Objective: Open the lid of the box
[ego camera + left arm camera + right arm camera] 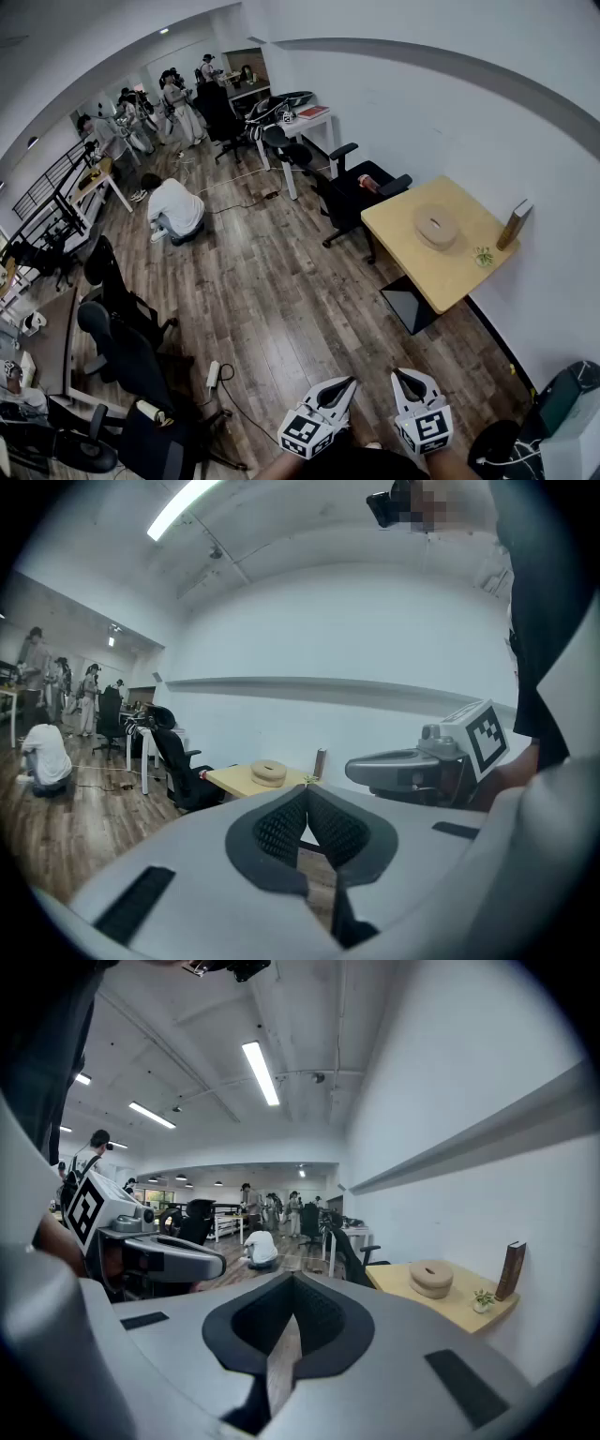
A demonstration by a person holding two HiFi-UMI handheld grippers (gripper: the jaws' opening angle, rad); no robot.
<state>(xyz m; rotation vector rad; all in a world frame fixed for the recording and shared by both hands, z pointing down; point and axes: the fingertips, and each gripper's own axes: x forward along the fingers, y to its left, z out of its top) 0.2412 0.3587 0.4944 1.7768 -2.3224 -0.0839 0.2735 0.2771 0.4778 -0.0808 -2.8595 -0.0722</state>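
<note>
The box (436,226) is a round, flat wooden one with its lid on. It sits on a yellow table (459,277) against the right wall, far ahead of both grippers. The gripper views show it as well, as the box (268,772) and the box (432,1279). My left gripper (348,382) and right gripper (399,375) hang side by side low in the head view, over the wooden floor. The left gripper (305,791) has its pads together with nothing between them. The right gripper (293,1279) is shut and empty too.
A small potted plant (483,255) and an upright brown block (514,225) share the table. A black bin (410,302) stands under it and a black office chair (352,192) beside it. A person (175,208) crouches on the floor; more chairs (122,352) stand left, near a power strip (213,375).
</note>
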